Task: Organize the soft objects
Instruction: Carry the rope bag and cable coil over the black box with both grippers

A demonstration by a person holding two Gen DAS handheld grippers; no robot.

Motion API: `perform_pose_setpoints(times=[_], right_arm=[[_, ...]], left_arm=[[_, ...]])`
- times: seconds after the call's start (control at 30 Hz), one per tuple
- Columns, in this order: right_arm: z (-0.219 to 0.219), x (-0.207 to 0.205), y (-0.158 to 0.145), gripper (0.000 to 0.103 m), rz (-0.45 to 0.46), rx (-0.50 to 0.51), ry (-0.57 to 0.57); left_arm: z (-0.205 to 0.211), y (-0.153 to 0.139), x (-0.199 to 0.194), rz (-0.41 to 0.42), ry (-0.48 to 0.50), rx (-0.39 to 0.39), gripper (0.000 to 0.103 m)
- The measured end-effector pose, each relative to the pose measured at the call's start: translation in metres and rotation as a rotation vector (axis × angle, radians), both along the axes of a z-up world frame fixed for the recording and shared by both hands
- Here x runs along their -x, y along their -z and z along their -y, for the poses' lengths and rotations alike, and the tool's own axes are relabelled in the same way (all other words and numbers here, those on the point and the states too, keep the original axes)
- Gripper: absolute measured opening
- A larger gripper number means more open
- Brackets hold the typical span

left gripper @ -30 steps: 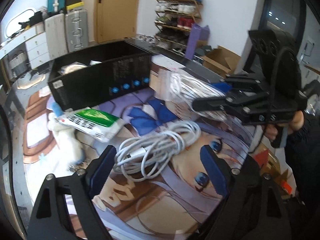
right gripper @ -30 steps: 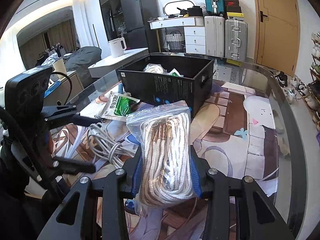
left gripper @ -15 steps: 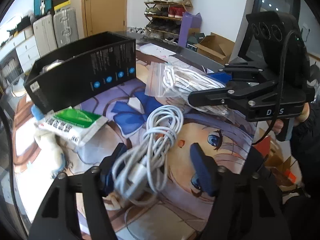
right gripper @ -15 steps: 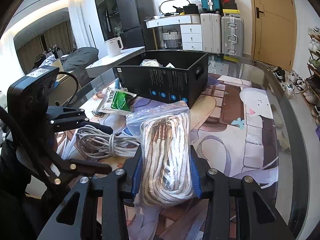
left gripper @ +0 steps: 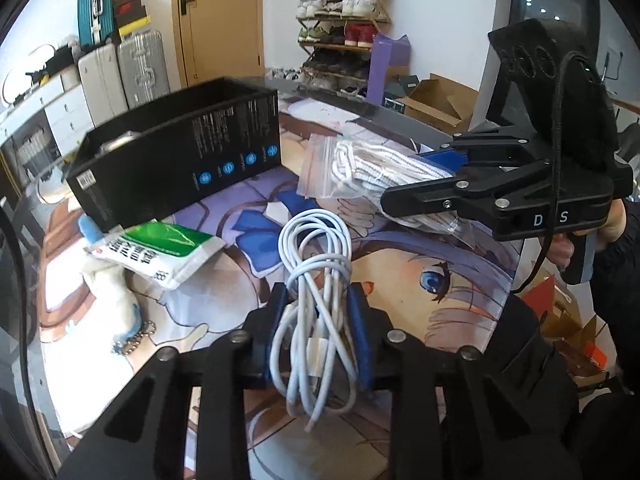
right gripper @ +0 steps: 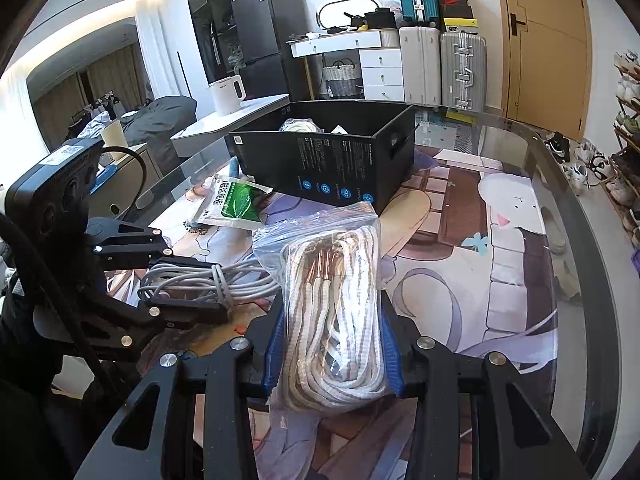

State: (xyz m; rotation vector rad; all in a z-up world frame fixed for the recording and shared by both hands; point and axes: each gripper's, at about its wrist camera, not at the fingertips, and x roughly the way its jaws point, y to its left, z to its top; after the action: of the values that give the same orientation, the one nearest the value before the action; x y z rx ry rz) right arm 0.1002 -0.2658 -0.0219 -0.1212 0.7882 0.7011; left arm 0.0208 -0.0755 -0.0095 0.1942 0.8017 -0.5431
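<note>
White cable bundle [left gripper: 316,312] pinched between left claw [left gripper: 318,332] pads, jaws just closed

The right tongs [left gripper: 424,184] body reads "D S".

Both tools are built of matte black plastic. On the left gripper [left gripper: 318,312] two flat, angular finger arms are seen, each fitted with a blue pad on its inner face and fastened with round silver screws. The same black linkage, silver screws and blue pads [right gripper: 276,344] are repeated on the right gripper [right gripper: 330,344]. From the left wrist view, white letters "D" and "S" are printed on the right gripper's body, a boxy black housing with three round recesses is mounted above it, and a black cable is looped down its side. A dark sleeve [left gripper: 616,280] is worn.
</note>
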Motion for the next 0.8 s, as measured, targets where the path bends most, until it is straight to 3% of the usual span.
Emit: perform_pose_setpoints(times=[0.47,0.8], right_arm=[[-0.003,0.007,-0.015,0.041,0.030,-0.044,0.012],[-0.018,0.005,-0.031,0.041,0.039,-0.071,0.037]], left_arm=[[-0.027,-0.020,0.002,0.048,-0.106,0.108,0.028],[-0.044,-0.036,-0.007,0.092,-0.206,0.128,0.028]])
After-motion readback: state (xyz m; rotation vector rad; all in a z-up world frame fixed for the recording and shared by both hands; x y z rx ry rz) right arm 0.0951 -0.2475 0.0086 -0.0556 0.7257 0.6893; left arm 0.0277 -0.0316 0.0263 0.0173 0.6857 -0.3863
